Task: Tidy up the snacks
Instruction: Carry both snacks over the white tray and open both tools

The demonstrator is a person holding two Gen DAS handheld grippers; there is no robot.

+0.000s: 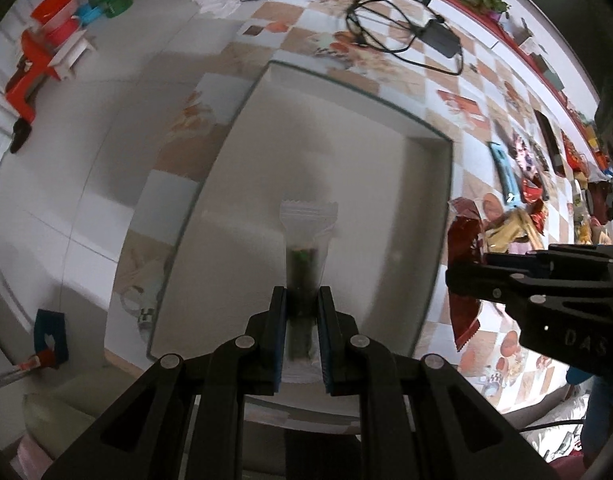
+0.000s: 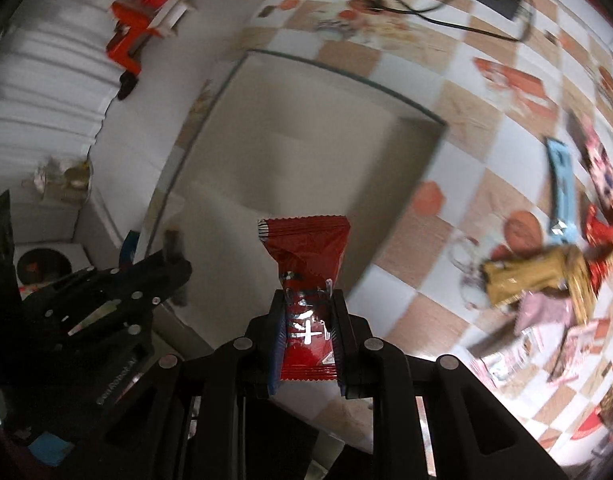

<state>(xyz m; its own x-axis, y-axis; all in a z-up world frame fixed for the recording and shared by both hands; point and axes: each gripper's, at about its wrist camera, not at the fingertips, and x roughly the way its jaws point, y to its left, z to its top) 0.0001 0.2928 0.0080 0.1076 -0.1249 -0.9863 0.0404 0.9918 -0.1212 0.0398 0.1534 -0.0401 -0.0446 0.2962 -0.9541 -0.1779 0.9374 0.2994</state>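
Left wrist view
Left gripper point(image 1: 302, 300): I see it pinching a clear-wrapped snack point(image 1: 304, 256), a dark roll inside see-through film, pointing down over the white tray point(image 1: 346, 128).
Snack position: held above the tray's bare floor, crimped end away from me; I can't tell if it touches the bottom.
Handling: I judge it light, with slippery film and a fairly firm core; taking it across the middle of the roll, as here, looks safer than by the loose crimp.
Right gripper point(image 1: 466, 276): enters from the right edge with a red wrapper hanging under it.
Loose pile point(image 1: 522, 216): more packets lie on the checked tablecloth point(image 1: 446, 64), beside the tray.

Right wrist view
Right gripper point(image 2: 306, 320): I see it pressed onto a red packet point(image 2: 306, 252), gripped around its lower half, top flaring free.
Packet position: over the tray's point(image 2: 386, 92) near part, not resting on anything I can see.
Handling: I judge it light, soft and crinkly; the foil may slip, so a firm hold on the filled middle suits it.
Left gripper point(image 2: 162, 268): visible at left, near the tray's edge.
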